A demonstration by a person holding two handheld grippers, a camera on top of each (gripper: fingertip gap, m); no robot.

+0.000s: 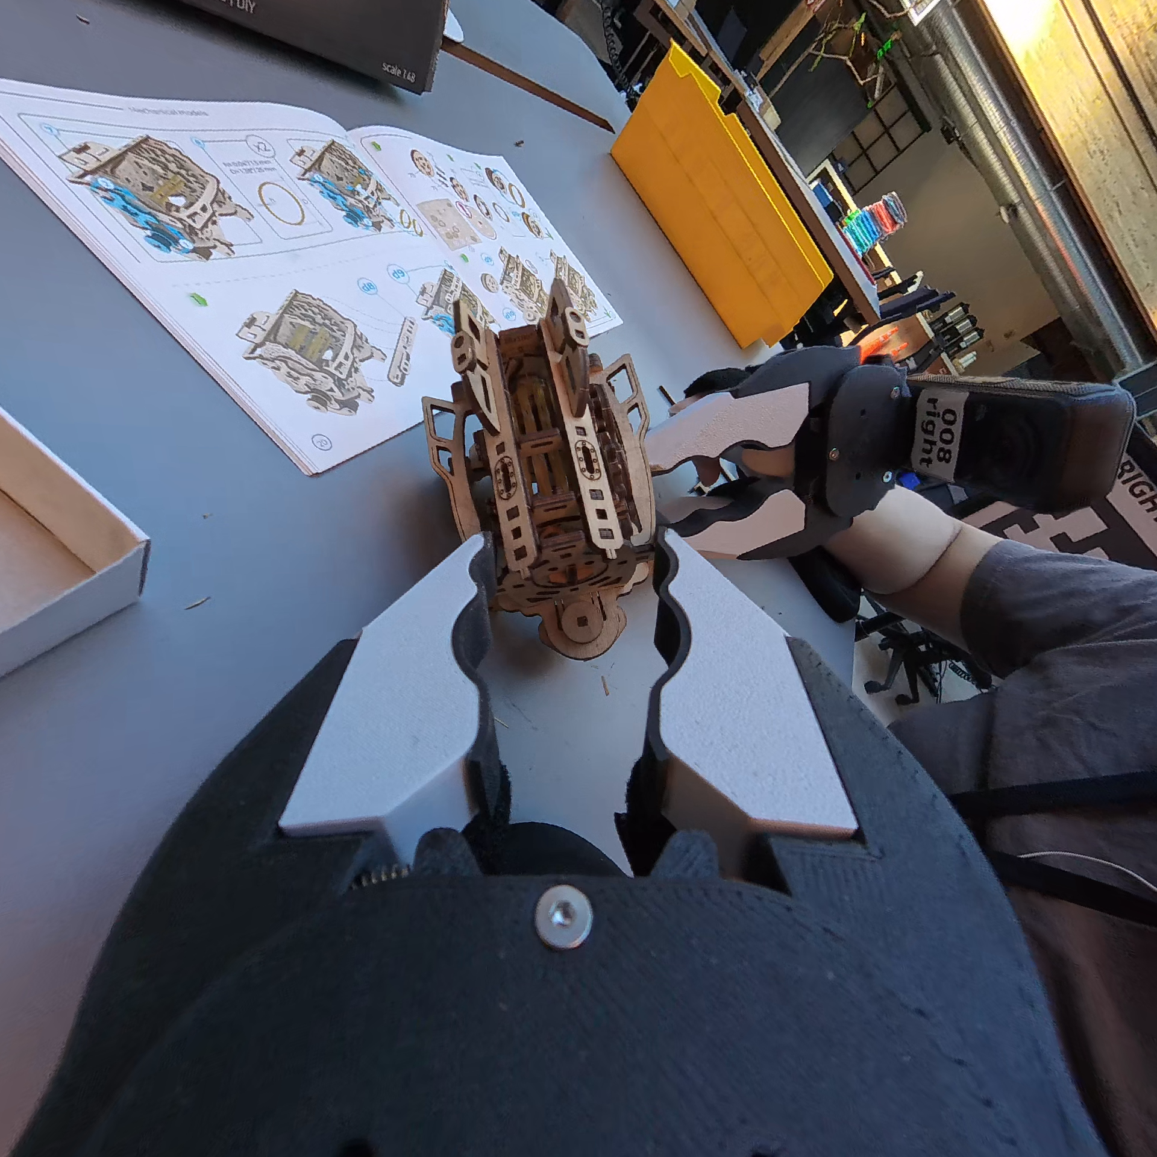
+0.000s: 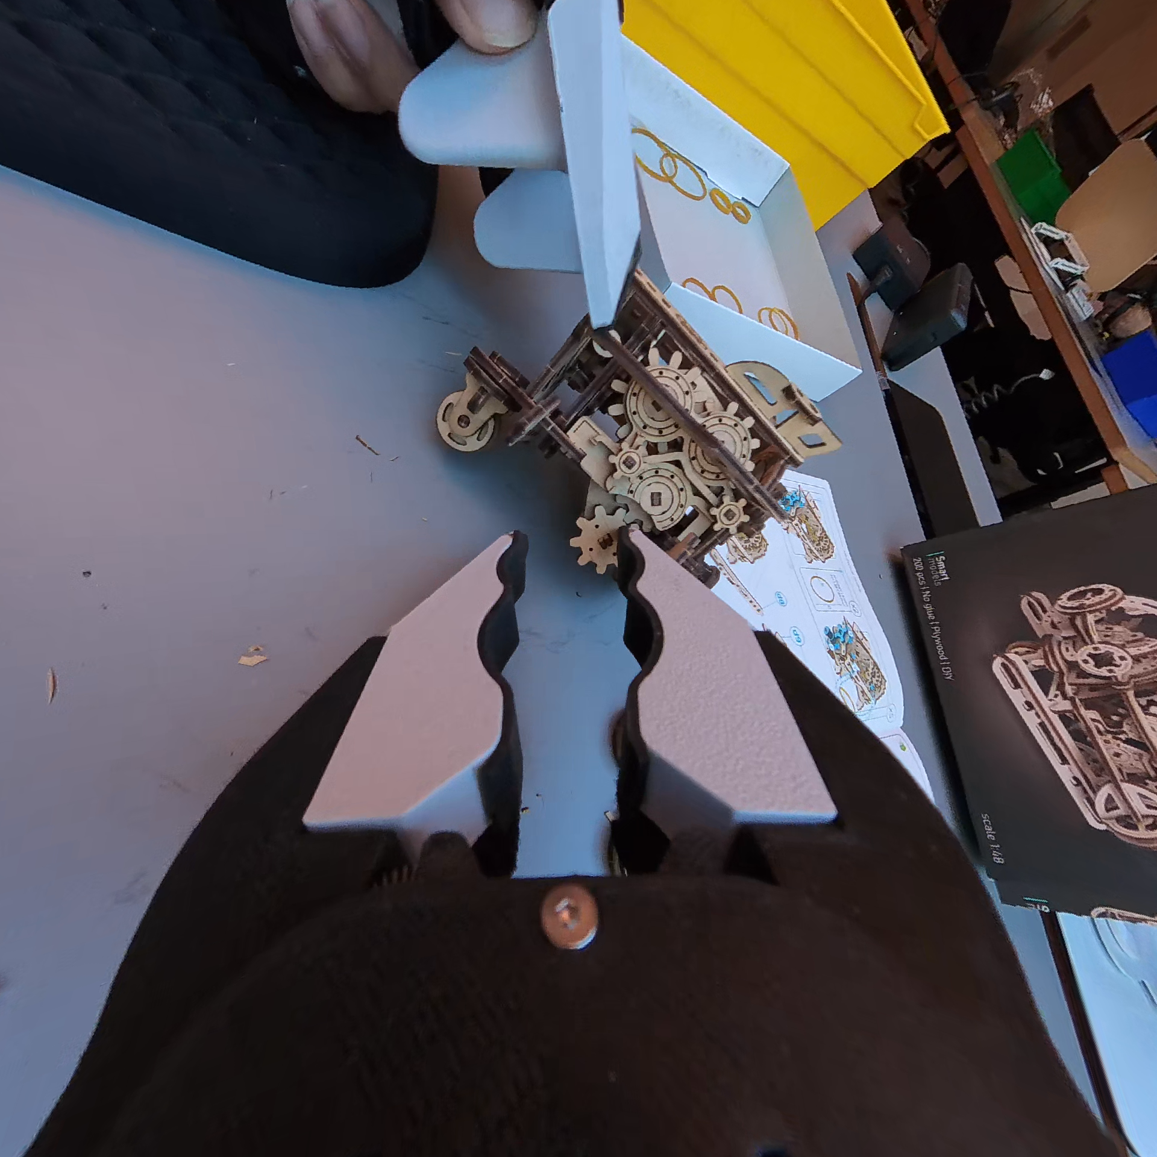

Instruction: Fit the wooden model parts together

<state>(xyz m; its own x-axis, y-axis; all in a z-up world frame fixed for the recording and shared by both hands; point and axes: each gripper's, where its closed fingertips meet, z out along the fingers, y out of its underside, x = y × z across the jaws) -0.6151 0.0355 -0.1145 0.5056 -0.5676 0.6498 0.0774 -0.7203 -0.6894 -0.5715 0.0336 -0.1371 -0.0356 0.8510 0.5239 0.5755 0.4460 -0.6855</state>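
So the half-built laser-cut plywood model [image 1: 551, 476] with all the little gears is sitting on the grey tabletop [image 1: 188, 626], just this side of the open white instruction booklet [image 1: 250, 238]. The left hand-held gripper [image 1: 570, 545] has its two white fingers around the model's near end, pinching it, as far as I can tell. The model's long axis runs straight away from that gripper, toward the booklet. The right hand-held gripper [image 2: 570, 538] is spread open with nothing in it, one fingertip right next to the small pale gear [image 2: 598, 543] on the model's side. My guess: left steadies the model while right, coming in side-on, works the gear side.
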